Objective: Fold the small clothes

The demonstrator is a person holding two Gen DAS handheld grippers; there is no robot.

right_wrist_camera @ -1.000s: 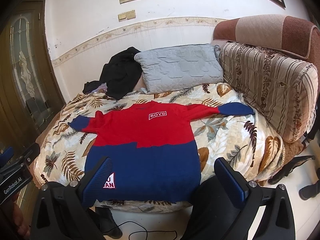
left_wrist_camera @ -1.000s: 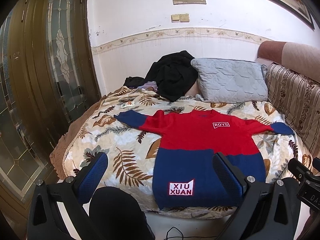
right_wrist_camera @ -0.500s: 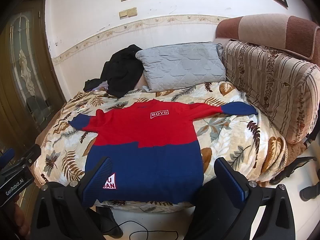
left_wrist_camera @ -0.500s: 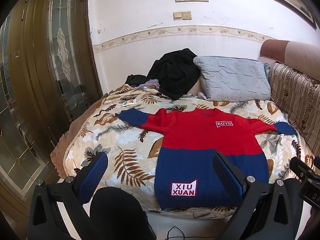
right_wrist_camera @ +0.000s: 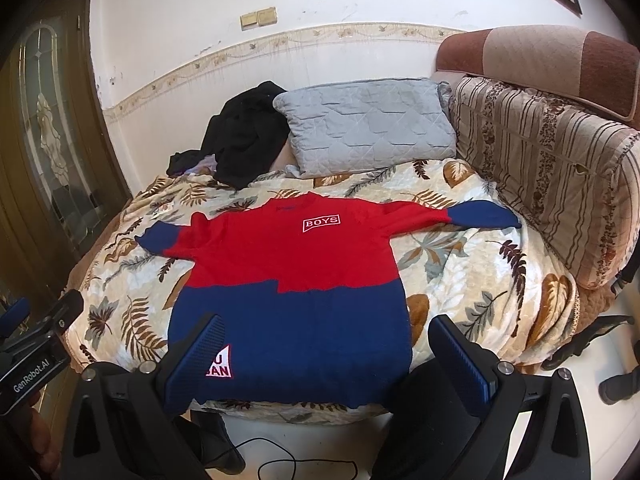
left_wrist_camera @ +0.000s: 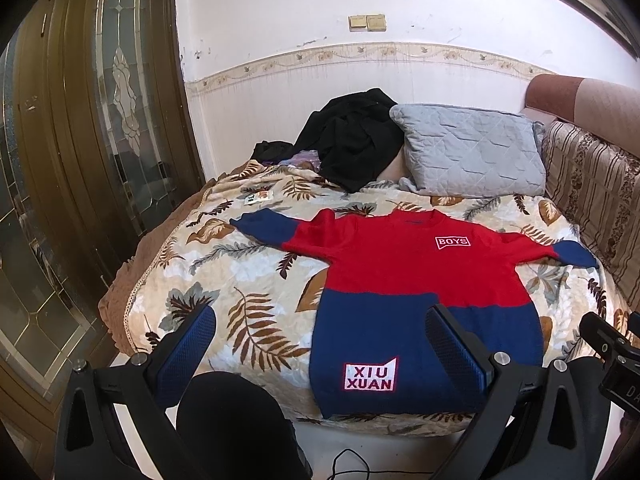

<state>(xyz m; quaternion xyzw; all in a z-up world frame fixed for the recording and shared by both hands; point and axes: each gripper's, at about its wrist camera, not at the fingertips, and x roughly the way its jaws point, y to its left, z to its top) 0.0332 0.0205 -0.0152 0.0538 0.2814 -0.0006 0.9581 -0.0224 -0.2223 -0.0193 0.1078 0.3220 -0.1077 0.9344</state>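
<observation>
The left gripper (left_wrist_camera: 320, 344) stands with its jaws wide apart and nothing between them; it hovers in front of the near edge of the bed (left_wrist_camera: 168, 268), not touching anything. Its right finger (left_wrist_camera: 456, 348) covers a part of the sweater's blue lower half, and a dark rounded shape below the gripper, at the bottom edge of the view, is hard to make out. The right gripper (right_wrist_camera: 324, 354) is also spread wide and empty, held before the same edge of the bed. Its left finger (right_wrist_camera: 196, 356) hides most of the white label on the hem, so only some letters show in the right wrist view. In the left wrist view the label reads "XIU XUAN".

The sweater (right_wrist_camera: 288, 276) lies flat on the bed, front up, red above and blue below, with both sleeves spread out to the sides and the hem nearest the grippers. Beyond the sweater's collar a grey pillow (right_wrist_camera: 368, 124) leans at the wall, and just beside it lies a heap of black clothes (right_wrist_camera: 248, 136). A striped cushion (right_wrist_camera: 552, 172) stands to the right of the sweater.
</observation>
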